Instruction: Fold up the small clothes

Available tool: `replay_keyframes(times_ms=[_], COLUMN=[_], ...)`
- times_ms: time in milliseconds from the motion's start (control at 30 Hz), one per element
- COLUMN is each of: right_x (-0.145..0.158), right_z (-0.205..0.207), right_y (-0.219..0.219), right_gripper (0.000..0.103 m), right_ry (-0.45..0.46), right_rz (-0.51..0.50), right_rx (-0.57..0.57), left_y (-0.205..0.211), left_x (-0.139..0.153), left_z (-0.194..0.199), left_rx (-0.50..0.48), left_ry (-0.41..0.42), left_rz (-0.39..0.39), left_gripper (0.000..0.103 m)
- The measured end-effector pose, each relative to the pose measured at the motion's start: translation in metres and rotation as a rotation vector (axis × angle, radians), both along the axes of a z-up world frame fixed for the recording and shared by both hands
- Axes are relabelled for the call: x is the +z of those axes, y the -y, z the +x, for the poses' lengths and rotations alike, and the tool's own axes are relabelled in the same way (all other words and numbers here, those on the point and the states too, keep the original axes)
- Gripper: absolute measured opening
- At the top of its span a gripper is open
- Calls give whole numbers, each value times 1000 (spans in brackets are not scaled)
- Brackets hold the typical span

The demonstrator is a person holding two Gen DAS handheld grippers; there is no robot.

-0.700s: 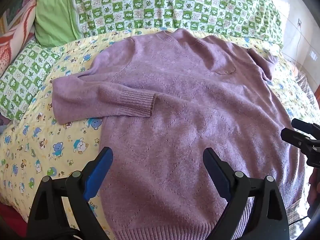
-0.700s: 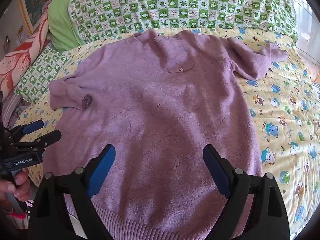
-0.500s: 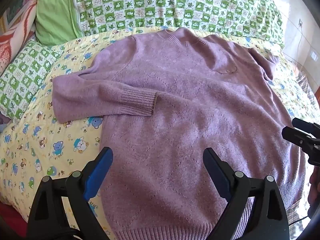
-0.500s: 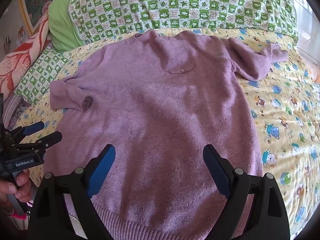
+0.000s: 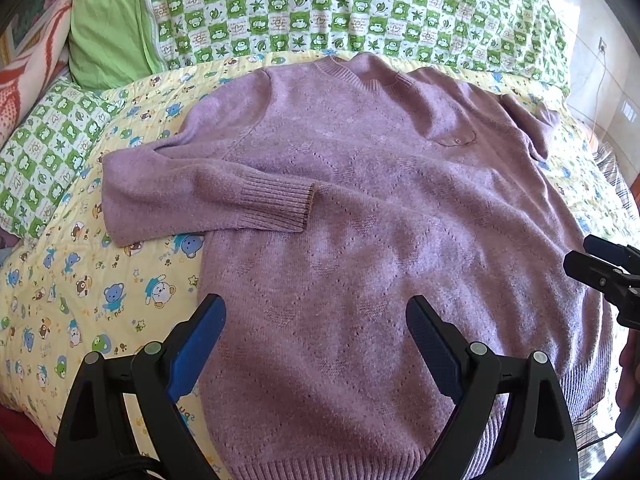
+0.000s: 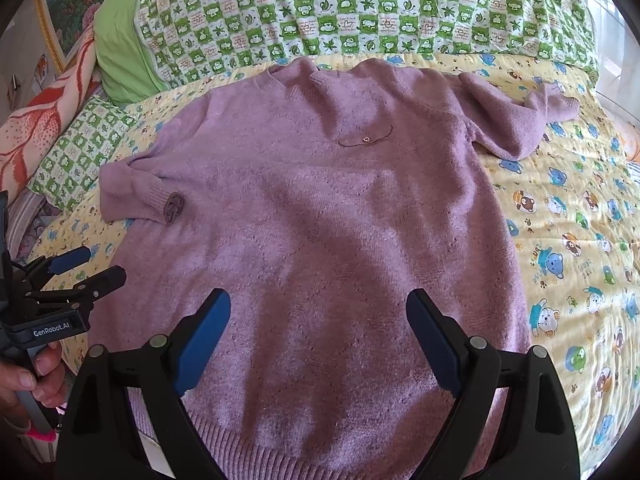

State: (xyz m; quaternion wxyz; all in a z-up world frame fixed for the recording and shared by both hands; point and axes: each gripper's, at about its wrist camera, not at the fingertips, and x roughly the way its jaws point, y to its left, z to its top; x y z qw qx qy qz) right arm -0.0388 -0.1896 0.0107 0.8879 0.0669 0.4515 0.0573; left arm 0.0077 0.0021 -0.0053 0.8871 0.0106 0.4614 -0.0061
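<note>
A purple knit sweater [image 5: 380, 208] lies flat on the bed, collar away from me, hem near me; it also shows in the right wrist view [image 6: 320, 220]. Its left sleeve [image 5: 208, 196] is folded across, with the ribbed cuff on the body. Its right sleeve [image 6: 516, 120] lies out to the side. My left gripper [image 5: 316, 340] is open and empty above the lower left part of the sweater. My right gripper [image 6: 318, 336] is open and empty above the lower middle. Each gripper shows at the edge of the other's view [image 6: 80, 268], [image 5: 600, 260].
The sweater rests on a yellow cartoon-bear sheet [image 6: 572, 240]. A green checked quilt [image 5: 340, 8] and a green pillow [image 5: 108, 24] lie along the far side. A small checked pillow [image 5: 44, 152] lies at the left. The near bed edge is under the hem.
Both views have shifted slightly; the sweater sits a touch higher in frame. The sweater itself has not moved. Both grippers stay open.
</note>
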Motion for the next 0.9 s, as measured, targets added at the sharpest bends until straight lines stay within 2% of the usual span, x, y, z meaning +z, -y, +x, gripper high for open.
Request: replay_keyframes(times_ms=[333,800,900], right_x=[0,-3,-3], right_z=[5,12,15], right_y=[4,21,27], right_gripper=[90,90,90], right_ry=[13,-33,-15], right_rz=[21,39,53], right_rx=[-11,-57,-66], left_y=[5,16,20], left_x=[-2,-11,-13], left_z=[6,26,35], left_rx=[-9,-13,-14], left_ry=[-25,-65,-70], left_rz=[-18,-31,-47], left_gripper=[92,92,92])
